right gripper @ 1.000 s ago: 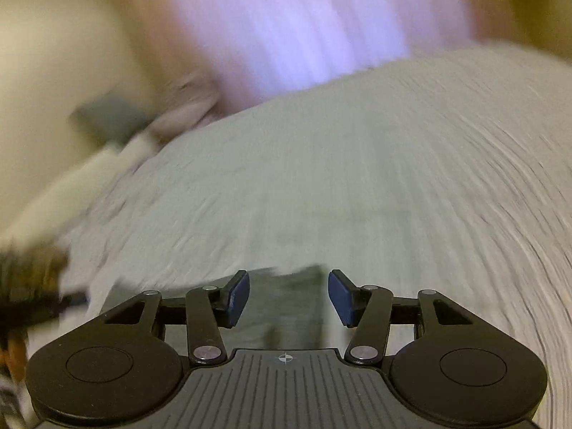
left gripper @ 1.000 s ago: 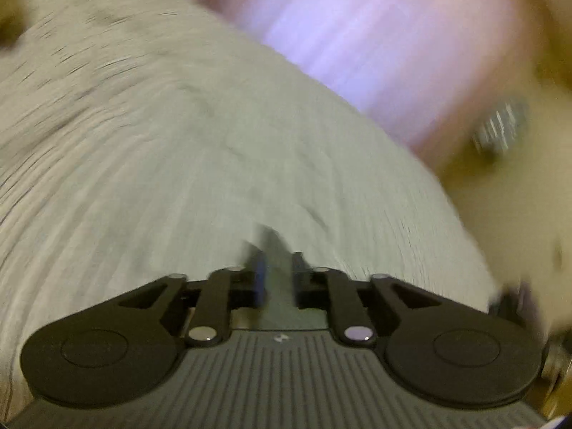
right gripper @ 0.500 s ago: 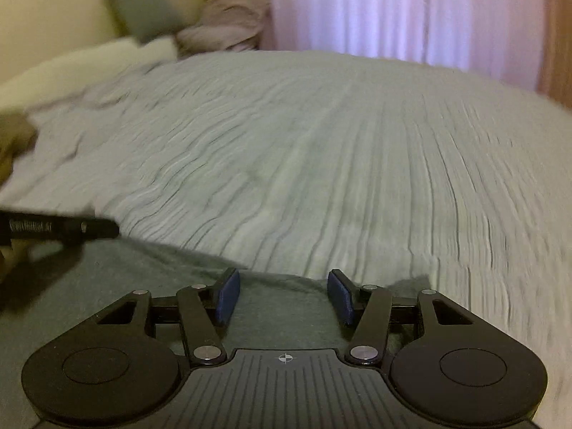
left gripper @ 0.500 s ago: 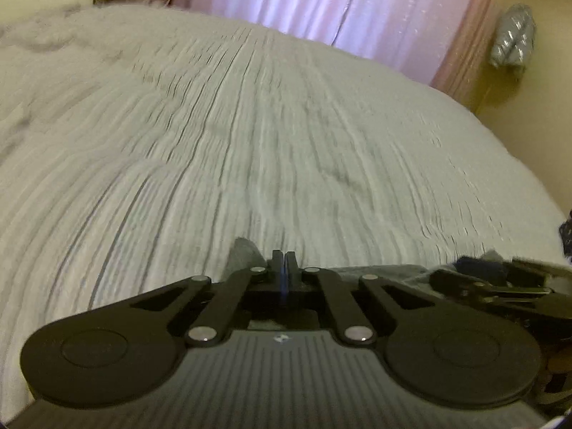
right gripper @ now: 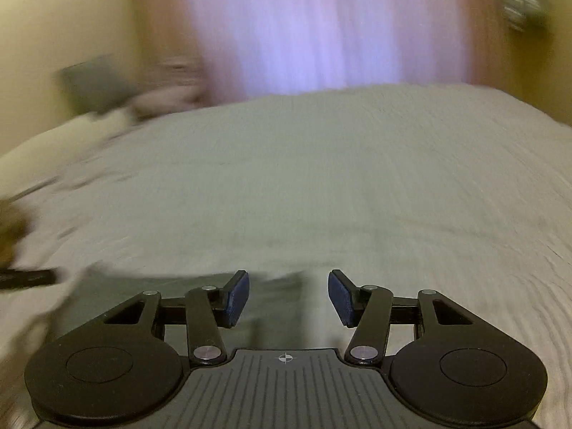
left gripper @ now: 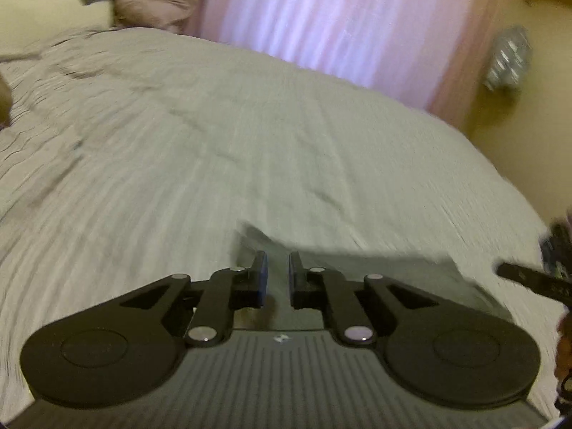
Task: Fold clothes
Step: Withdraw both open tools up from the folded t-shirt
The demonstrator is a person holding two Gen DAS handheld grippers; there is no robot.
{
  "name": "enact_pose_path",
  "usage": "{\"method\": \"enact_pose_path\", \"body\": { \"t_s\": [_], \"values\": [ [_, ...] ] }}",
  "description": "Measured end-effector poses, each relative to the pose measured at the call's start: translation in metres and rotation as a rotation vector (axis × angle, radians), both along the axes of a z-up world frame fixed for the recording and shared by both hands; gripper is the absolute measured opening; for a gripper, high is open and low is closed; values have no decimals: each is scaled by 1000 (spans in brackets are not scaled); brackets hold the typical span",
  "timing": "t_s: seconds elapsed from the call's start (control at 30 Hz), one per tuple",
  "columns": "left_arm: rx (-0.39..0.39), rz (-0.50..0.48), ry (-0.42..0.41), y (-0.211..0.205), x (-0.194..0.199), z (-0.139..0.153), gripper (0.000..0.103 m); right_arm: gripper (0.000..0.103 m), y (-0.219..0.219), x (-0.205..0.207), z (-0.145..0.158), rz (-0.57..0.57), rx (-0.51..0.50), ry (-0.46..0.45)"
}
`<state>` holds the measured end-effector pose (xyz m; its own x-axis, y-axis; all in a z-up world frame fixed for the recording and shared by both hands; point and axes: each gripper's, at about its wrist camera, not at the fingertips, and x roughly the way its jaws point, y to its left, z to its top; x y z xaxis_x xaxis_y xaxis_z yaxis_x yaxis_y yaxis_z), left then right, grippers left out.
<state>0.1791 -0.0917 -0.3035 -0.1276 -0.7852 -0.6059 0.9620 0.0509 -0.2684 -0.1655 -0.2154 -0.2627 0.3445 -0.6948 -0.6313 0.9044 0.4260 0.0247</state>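
Note:
A dark grey-green garment lies flat on the bed just ahead of my left gripper. That gripper is open by a narrow gap, with a corner of the cloth just beyond its fingertips. The same garment shows in the right wrist view, low and left. My right gripper is wide open and empty above the garment's edge. The other gripper's tip shows at the left edge and at the right edge of the left wrist view. Both views are motion-blurred.
The bed is covered by a pale ribbed bedspread. Pillows lie at the far left head end. A pink curtain hangs behind the bed. A shiny object hangs on the wall at right.
My left gripper was shut on the garment half a second ago and its jaws have now parted a little. Both grippers have swung; the right gripper stays open.

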Motion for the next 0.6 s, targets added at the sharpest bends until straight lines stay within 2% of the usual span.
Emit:
{"method": "enact_pose_path", "body": {
  "t_s": [0.07,0.13,0.17,0.2,0.23,0.3,0.4,0.5,0.6],
  "values": [
    [11,-40,-14,21,-23,-2,10,54,19,6,2,44,-16,19],
    [53,-20,-32,28,-30,-17,12,54,37,12,3,88,-31,38],
    [77,-6,-41,31,-32,-26,12,53,47,15,4,110,-39,47],
    [87,15,-37,34,-29,-31,7,53,53,16,3,117,-41,50],
    [89,41,-24,39,-22,-32,3,53,47,11,-5,80,-24,29],
    [92,97,-2,49,-9,-32,2,54,39,-10,-10,-28,23,-24],
    [58,124,-18,65,-10,-14,6,53,48,-34,8,-114,45,-79],
    [23,49,-9,81,-37,-2,7,53,74,-24,22,-29,-9,-122],
    [43,-5,-46,88,-70,-9,9,53,104,5,19,87,-25,-92]
  ]
}}
